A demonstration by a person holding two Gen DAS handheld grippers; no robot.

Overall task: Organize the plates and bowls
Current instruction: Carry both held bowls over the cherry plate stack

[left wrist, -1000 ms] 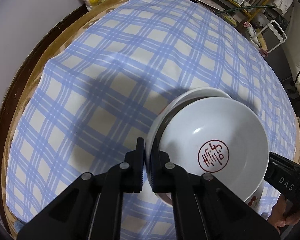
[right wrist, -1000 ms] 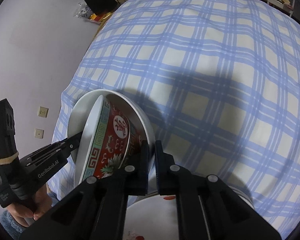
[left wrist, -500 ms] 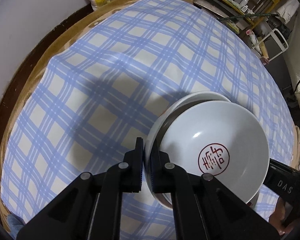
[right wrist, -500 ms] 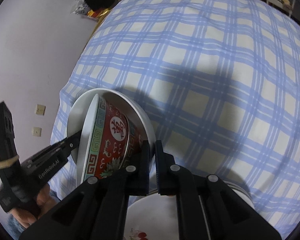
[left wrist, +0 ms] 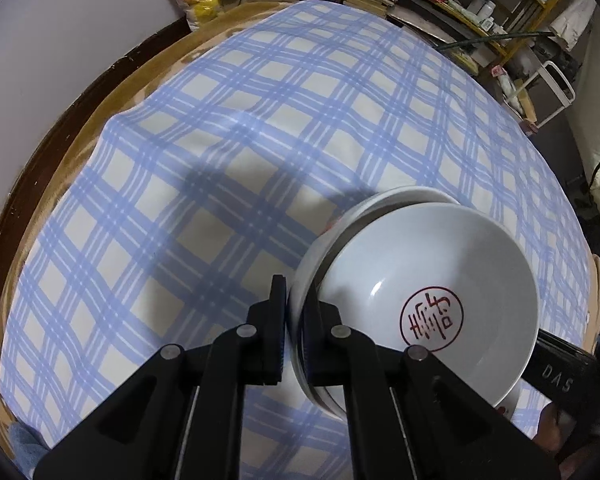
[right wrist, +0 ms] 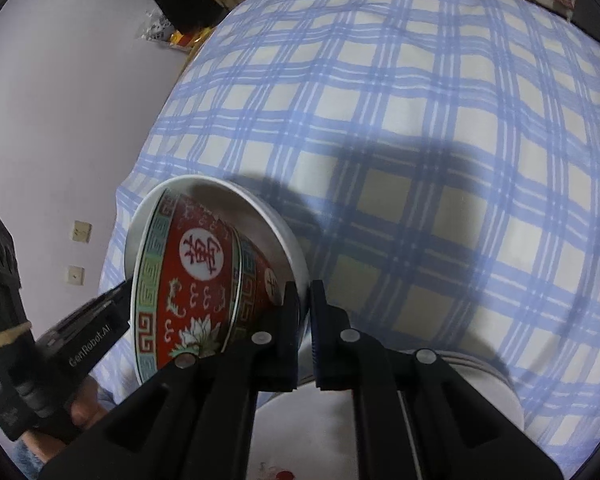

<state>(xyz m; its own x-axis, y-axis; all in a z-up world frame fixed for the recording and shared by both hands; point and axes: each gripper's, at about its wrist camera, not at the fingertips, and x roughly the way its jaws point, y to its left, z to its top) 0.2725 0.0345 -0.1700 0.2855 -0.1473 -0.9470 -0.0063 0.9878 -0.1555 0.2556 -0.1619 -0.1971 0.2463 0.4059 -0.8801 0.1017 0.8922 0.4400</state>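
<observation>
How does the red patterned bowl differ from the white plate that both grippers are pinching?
The bowl is red outside with a green border; the plate is plain white. The bowl is deep; the plate is shallow and wider. The left gripper and right gripper clamp the plate's rim; the bowl only sits in the plate. Both are tilted and white inside.
</observation>
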